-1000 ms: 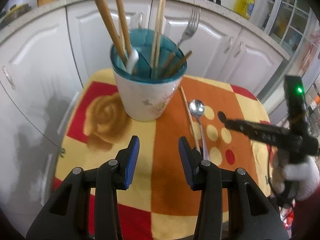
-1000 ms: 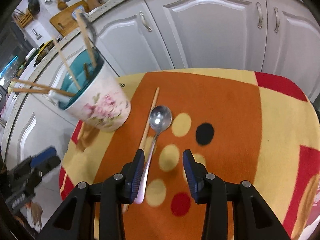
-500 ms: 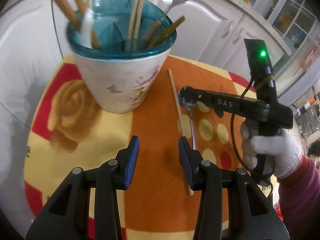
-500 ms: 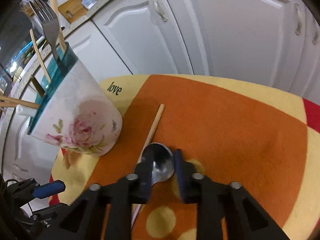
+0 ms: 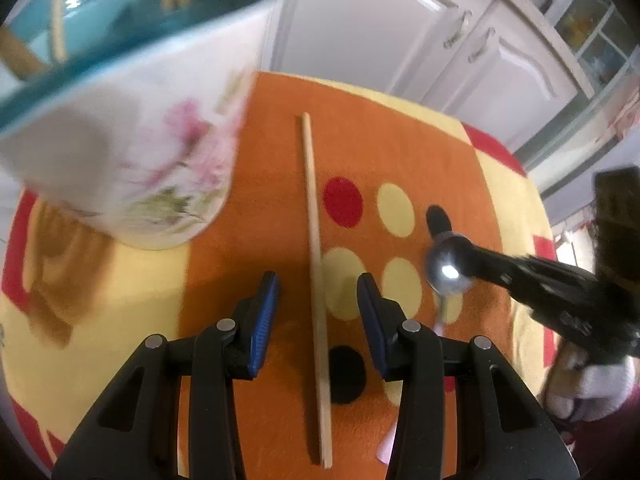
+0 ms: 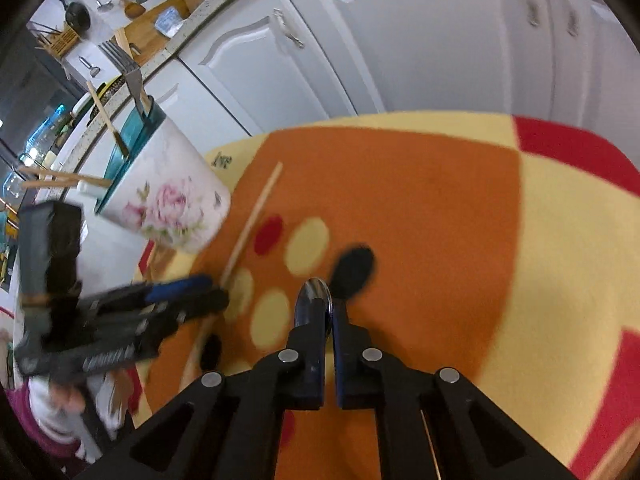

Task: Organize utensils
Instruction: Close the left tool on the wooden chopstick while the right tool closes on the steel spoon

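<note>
Wooden chopstick (image 5: 316,264) lies flat on the tabletop cloth (image 5: 384,148) between the closing pads of the left claw (image 5: 317,312), untouched, its long axis running straight ahead along the fingers. Right claw (image 6: 331,312) is clenched on the spoon (image 6: 316,294) bowl. A second ago the spoon lay beside the chopstick and the holder cup (image 5: 132,140) stood farther off.

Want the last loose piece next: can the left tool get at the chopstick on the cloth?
Probably yes. The chopstick lies flat between the left tool's closing, still-apart jaws, nothing covering it; the holder stands off to one side.
</note>
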### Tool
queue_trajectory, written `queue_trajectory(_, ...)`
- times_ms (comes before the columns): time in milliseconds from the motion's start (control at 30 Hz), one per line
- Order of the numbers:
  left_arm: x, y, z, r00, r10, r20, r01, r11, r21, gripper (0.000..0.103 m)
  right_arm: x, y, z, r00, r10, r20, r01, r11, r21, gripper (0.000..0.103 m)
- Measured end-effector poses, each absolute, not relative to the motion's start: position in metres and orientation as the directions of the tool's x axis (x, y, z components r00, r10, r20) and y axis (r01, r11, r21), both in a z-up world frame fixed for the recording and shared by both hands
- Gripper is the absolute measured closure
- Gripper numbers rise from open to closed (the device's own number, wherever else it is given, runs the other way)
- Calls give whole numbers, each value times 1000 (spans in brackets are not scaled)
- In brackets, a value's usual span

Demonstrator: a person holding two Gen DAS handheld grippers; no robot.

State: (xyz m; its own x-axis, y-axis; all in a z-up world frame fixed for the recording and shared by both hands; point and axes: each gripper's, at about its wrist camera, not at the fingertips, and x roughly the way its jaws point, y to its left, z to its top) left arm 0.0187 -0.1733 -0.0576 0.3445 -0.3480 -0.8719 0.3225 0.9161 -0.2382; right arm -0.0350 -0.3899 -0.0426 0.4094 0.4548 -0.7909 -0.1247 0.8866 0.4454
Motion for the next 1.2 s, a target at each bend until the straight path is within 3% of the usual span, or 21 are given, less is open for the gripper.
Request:
queue_trajectory(33, 19, -176, -58, 352, -338, -873, 331, 917, -222, 76, -41, -393, -43, 409, 456, -790, -120, 885, 449, 100)
queue_trajectory(67, 18, -178, -60, 350, -324, -879, 336, 919, -205, 93, -45, -397, -43, 410, 456, -790, -113, 885, 453, 100)
queue_trajectory(233, 5, -166, -62, 301, -359, -884, 339, 906, -253, 98, -58, -394, -41, 413, 465, -783, -112, 879, 463, 100)
queue_trajectory(633, -66, -134, -57, 219, -327, -919, 413, 885, -216, 96, -72, -374, -49, 378, 465, -800, -121, 882, 456, 99)
queue_trajectory(767, -53, -138, -48, 260, -338, -904, 405, 889, -215, 73, -72, -371, -49, 380, 452, -807, -119, 889, 441, 96)
queue_trajectory(1200, 0, -177, -58, 342, -234, -910, 428, 901, -71, 73, -71, -373, -51, 399, 475, -784, -122, 875, 468, 96)
